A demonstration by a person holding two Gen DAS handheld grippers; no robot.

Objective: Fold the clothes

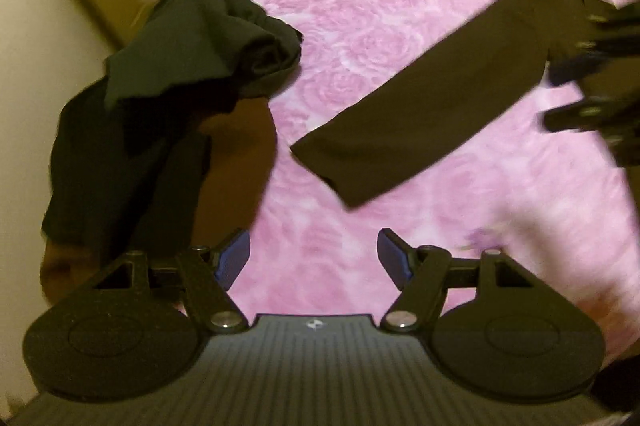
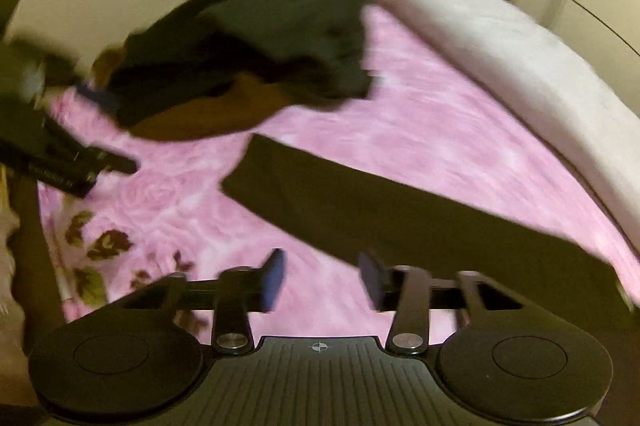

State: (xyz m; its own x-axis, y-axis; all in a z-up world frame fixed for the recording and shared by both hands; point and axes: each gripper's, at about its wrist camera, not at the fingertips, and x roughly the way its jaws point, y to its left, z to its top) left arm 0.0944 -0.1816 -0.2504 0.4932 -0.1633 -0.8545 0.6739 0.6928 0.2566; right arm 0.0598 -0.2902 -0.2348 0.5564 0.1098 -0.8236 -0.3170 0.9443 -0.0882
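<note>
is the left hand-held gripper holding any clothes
No, the left hand-held gripper is open with only pink bedspread between its fingers; the dark garment lies beyond.

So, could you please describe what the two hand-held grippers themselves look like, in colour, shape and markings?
The left hand-held gripper and right hand-held gripper look alike: matte black bodies with a ribbed central plate bearing a small white crosshair mark, a round disc on each side, black linkage arms on silver pivot screws, and blue pads lining the fingers. No cables or sleeves are visible.
</note>
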